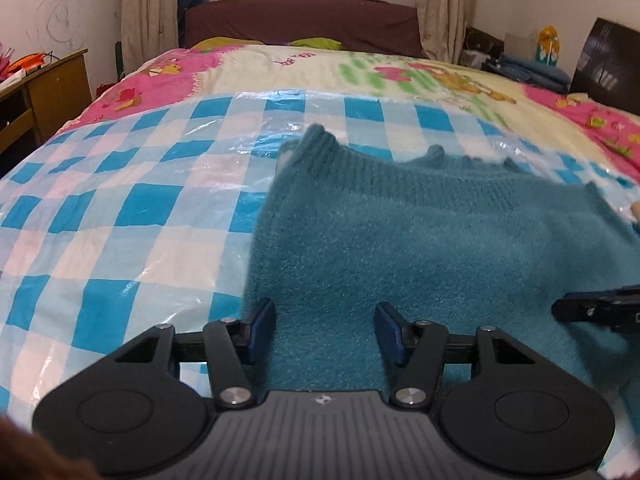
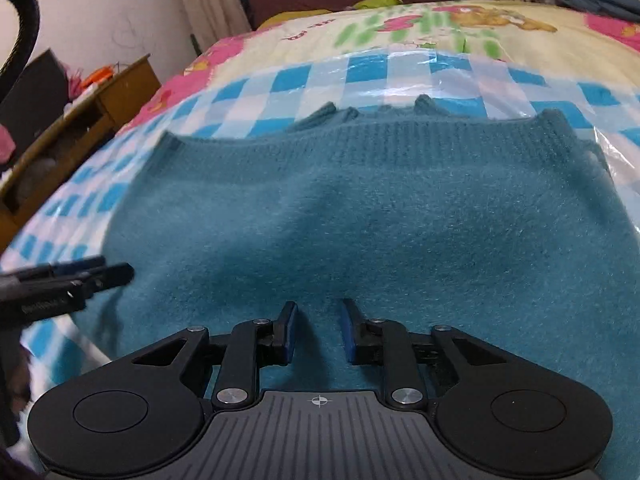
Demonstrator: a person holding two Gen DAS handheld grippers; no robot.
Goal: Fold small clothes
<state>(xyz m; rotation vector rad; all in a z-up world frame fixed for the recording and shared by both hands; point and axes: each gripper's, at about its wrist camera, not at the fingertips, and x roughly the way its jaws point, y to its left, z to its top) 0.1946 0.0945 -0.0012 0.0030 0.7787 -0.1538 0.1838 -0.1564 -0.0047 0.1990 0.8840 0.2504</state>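
Note:
A small teal knitted sweater (image 1: 420, 248) lies flat on a blue-and-white checked plastic sheet (image 1: 120, 208) on the bed, its ribbed hem away from me. It fills most of the right wrist view (image 2: 360, 216). My left gripper (image 1: 325, 322) is open, its blue-padded fingers low over the sweater's near left part. My right gripper (image 2: 319, 322) is open with a narrower gap, low over the sweater's near edge. The right gripper's tips show at the right edge of the left wrist view (image 1: 600, 308). The left gripper's tips show at the left of the right wrist view (image 2: 100, 276).
The sheet (image 2: 280, 80) covers a cartoon-print quilt (image 1: 360, 68). A wooden desk (image 1: 44, 92) stands left of the bed. A dark red headboard (image 1: 304, 20) and a window are at the far end. Folded blue clothes (image 1: 532, 70) lie at the far right.

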